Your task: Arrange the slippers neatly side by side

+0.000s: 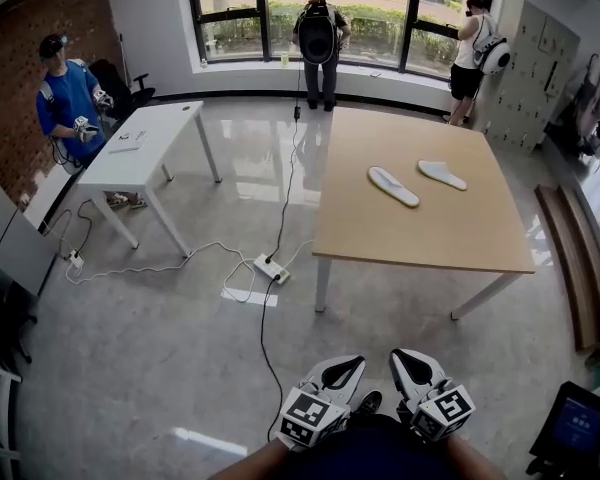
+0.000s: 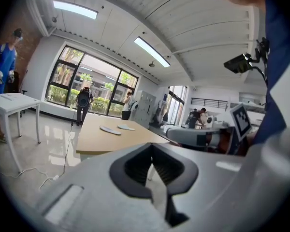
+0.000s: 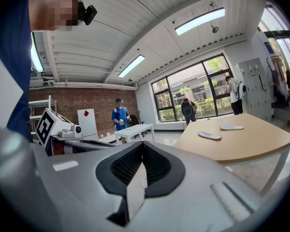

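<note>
Two white slippers lie apart on the wooden table (image 1: pixel 380 228): the left slipper (image 1: pixel 393 186) at an angle, the right slipper (image 1: pixel 442 174) farther back and to the right. Both also show far off in the left gripper view, left slipper (image 2: pixel 109 130), right slipper (image 2: pixel 126 127), and in the right gripper view, left slipper (image 3: pixel 209 135), right slipper (image 3: pixel 231 127). My left gripper (image 1: pixel 342 372) and right gripper (image 1: pixel 412 366) are held close to my body, far short of the table. Both are shut with nothing between their jaws.
A white table (image 1: pixel 145 148) stands at the left with a person in blue (image 1: pixel 68 103) beside it. A power strip (image 1: pixel 271 268) and cables (image 1: pixel 160 265) lie on the floor near the wooden table's left legs. Two people stand by the window (image 1: pixel 320 8). Wooden boards (image 1: pixel 580 268) lie at the right.
</note>
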`<state>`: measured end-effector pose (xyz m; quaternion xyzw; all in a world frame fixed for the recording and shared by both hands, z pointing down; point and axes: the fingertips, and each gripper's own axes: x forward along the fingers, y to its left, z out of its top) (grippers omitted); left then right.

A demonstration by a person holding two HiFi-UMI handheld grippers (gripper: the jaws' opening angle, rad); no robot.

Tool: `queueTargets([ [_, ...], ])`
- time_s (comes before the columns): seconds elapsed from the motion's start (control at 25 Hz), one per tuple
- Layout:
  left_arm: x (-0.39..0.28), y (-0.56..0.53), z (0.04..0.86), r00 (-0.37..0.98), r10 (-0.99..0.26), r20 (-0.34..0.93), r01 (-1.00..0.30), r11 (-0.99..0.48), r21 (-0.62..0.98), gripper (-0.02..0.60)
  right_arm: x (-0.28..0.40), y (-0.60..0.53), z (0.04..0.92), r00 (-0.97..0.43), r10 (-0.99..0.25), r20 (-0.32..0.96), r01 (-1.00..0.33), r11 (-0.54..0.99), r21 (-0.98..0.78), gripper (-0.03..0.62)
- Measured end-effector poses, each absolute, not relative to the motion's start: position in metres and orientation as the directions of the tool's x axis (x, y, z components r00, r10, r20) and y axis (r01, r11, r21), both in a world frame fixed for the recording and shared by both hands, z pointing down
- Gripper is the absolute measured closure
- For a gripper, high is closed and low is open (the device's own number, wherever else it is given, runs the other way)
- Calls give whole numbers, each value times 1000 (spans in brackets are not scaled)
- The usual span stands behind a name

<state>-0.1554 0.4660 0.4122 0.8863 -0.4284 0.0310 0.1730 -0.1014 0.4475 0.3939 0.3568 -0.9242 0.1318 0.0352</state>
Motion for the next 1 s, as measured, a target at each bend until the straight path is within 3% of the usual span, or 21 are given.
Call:
queueTargets([
  [0.36, -96, 422, 414, 661, -701, 268, -750, -609, 258, 578, -40, 400, 404, -698, -695, 173, -710, 643, -286, 585],
  [1.0, -22, 334, 415, 614, -711, 342, -789, -567, 237, 578, 35, 307, 417, -734, -666, 134, -662, 656, -363, 585],
])
